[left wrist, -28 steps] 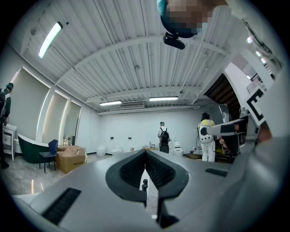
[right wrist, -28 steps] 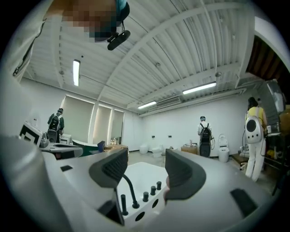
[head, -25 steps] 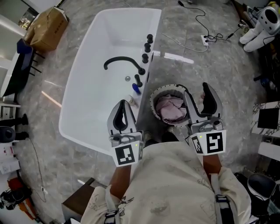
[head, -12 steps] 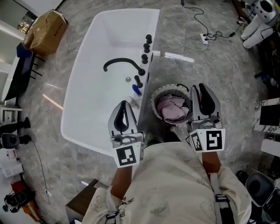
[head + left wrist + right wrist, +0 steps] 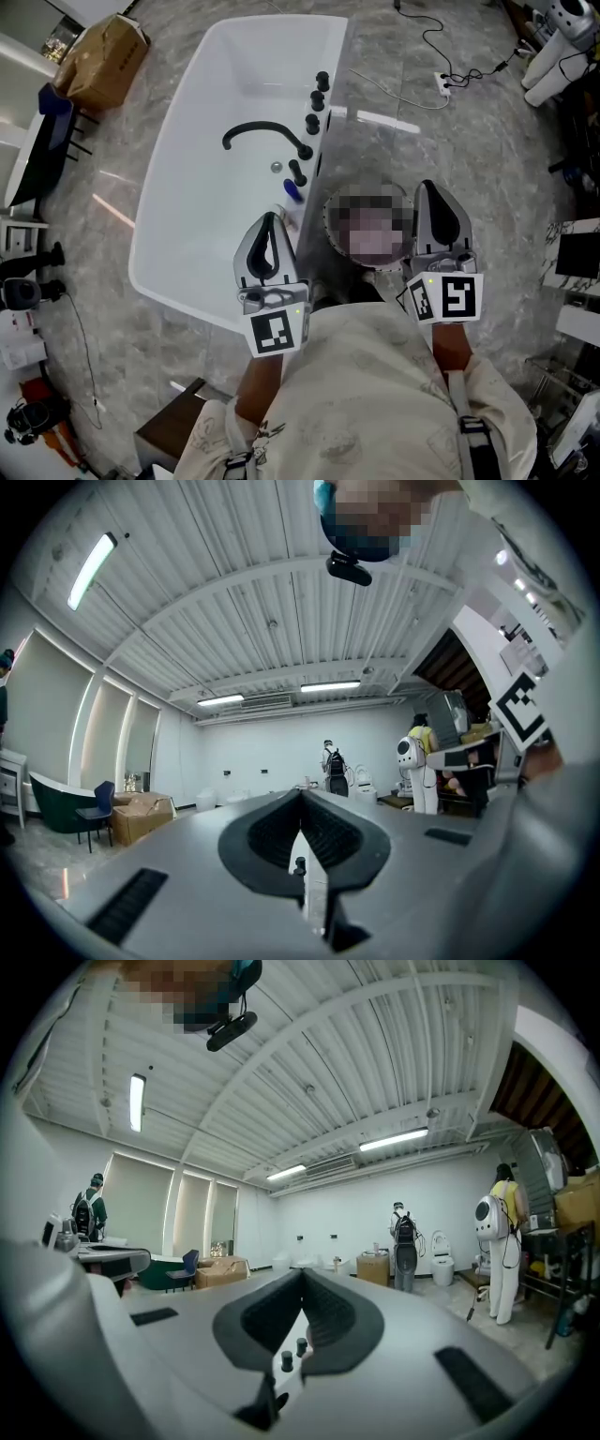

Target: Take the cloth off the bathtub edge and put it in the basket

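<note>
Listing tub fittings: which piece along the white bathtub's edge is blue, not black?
The small blue piece at the row's near end; the three round knobs and curved spout are black.

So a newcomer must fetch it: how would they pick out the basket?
Find the white bathtub on the grey floor. The basket stands on the floor beside its long side, the one with the black tap. It is the only round, open-topped container there.

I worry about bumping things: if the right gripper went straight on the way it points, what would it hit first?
Nothing near, it seems. The right gripper, shut and empty, points across the room: open floor up to the far wall. The basket seems to sit below that line, though depth is unclear.
</note>
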Demonstrator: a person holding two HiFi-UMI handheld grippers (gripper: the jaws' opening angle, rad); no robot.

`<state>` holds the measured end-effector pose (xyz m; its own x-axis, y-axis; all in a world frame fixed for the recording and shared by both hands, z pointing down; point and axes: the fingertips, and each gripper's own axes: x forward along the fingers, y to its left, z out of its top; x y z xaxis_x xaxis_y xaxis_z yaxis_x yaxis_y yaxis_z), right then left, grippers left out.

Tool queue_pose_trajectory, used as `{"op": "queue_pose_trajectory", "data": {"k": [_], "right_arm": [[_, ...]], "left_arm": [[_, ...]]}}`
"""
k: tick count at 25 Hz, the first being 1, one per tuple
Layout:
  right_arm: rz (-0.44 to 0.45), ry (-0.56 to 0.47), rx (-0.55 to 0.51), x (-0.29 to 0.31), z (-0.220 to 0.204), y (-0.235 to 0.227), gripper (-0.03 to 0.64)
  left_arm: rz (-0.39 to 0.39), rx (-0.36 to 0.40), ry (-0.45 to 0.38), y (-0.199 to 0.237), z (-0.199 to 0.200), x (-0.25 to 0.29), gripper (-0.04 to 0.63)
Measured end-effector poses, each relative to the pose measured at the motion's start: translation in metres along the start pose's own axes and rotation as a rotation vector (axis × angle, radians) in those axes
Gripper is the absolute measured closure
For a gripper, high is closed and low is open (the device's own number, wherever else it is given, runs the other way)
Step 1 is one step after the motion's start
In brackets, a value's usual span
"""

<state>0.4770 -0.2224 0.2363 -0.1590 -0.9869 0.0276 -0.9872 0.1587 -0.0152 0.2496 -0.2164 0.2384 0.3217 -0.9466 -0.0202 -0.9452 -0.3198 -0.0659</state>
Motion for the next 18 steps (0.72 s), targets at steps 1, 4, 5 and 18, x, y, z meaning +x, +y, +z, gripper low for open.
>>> {"op": "queue_pose_trajectory", "data": {"k": [1,4,5,18], "right_arm": [[0.007,0.002,-0.009,0.002,0.0,0.001,0.627],[0.026,0.009,-0.032,0.006,0.0,0.003,0.627],[0.029,0.01,-0.035,0.007,0.0,0.003,0.627],[0.031,0.018,-0.034,-0.001,-0.008,-0.012,0.627]], "left_arm": [[0.005,0.002,0.0,0.001,0.001,0.0,0.592],[0.012,0.013,-0.001,0.001,0.003,0.002,0.592],[0.011,0.015,-0.001,0.0,0.003,0.003,0.592],[0.01,0.023,0.006,-0.018,0.003,0.005,0.594]]}}
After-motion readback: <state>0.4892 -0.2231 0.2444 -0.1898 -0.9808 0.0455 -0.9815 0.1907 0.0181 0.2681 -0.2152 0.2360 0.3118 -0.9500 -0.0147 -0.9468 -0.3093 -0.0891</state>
